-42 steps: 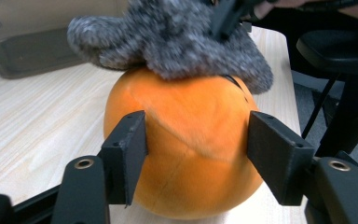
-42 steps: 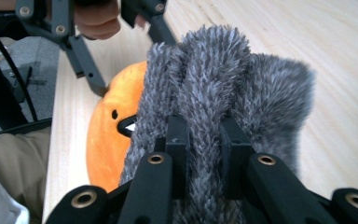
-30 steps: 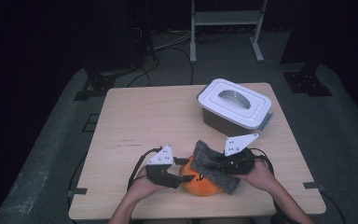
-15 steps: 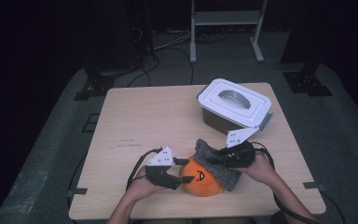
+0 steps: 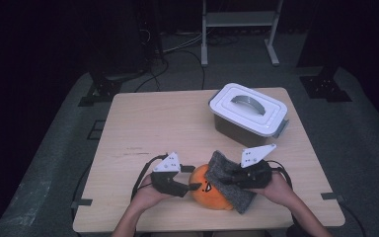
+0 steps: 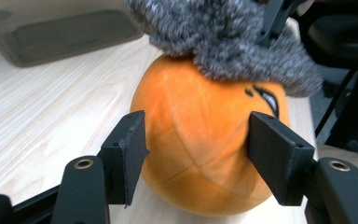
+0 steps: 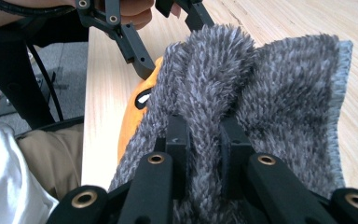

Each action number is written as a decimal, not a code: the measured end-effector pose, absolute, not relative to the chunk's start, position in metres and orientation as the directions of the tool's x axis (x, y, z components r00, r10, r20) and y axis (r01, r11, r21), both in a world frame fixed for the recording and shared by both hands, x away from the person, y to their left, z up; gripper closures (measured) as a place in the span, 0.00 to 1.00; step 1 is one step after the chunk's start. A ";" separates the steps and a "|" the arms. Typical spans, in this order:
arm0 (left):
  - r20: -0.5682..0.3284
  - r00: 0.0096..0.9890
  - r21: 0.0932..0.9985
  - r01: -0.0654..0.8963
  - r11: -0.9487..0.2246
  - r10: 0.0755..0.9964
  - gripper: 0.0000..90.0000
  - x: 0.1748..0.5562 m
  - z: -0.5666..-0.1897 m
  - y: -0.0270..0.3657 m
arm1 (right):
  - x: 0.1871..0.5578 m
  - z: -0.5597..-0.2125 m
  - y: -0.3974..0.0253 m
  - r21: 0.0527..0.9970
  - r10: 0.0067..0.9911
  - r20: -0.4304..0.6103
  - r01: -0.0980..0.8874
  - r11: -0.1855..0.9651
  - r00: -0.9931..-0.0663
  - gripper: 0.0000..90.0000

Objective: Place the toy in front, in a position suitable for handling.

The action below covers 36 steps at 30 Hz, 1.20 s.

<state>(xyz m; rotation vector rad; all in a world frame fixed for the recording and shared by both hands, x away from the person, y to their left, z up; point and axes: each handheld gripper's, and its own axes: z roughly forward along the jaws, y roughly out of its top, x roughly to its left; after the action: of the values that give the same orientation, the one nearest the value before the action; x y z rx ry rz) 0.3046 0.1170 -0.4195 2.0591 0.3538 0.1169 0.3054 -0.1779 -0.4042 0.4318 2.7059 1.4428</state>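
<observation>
An orange plush pumpkin (image 5: 206,195) with a black face sits near the table's front edge. A grey fuzzy cloth (image 5: 237,195) is draped over its right side. My right gripper (image 5: 228,178) is shut on a fold of that cloth (image 7: 284,93), pinching it between its jaws (image 7: 200,135). My left gripper (image 5: 191,178) is open at the pumpkin's left side. In the left gripper view its jaws (image 6: 200,149) straddle the pumpkin (image 6: 191,102), with the cloth (image 6: 223,37) lying over the top. I cannot tell whether the jaws touch the plush.
A grey box with a white lid and handle (image 5: 249,111) stands at the table's back right, its wall (image 6: 60,32) beyond the pumpkin. The wooden table (image 5: 153,128) stretches bare to the left and back. A person's lap lies below the front edge.
My right gripper has drawn the grey cloth rightward off the pumpkin, baring its face. The left gripper has stayed at the pumpkin's left side.
</observation>
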 end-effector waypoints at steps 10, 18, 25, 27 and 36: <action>-0.032 0.966 0.847 0.161 -0.506 0.255 0.43 0.299 -0.418 0.109 | 0.300 -0.394 -0.170 0.830 0.233 0.073 0.189 0.524 -0.970 0.85; -0.046 0.969 0.850 0.166 -0.500 0.244 0.43 0.299 -0.421 0.111 | 0.319 -0.388 -0.163 0.819 0.243 0.054 0.182 0.544 -0.969 0.85; -0.055 0.968 0.854 0.172 -0.491 0.243 0.43 0.300 -0.422 0.112 | 0.324 -0.400 -0.191 0.822 0.295 0.097 0.244 0.514 -0.950 0.85; -0.058 0.968 0.856 0.173 -0.487 0.242 0.43 0.301 -0.422 0.112 | 0.323 -0.404 -0.199 0.820 0.307 0.112 0.262 0.508 -0.945 0.85; -0.100 0.955 0.857 0.225 -0.463 0.280 0.29 0.303 -0.416 0.109 | 0.304 -0.412 -0.200 0.835 0.304 0.110 0.254 0.489 -0.946 0.85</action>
<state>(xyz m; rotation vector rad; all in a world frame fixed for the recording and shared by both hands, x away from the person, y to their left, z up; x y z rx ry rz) 0.3029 0.1085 -0.4162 2.0707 0.3582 0.0669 0.3044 -0.1996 -0.4117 0.4998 2.6650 1.4805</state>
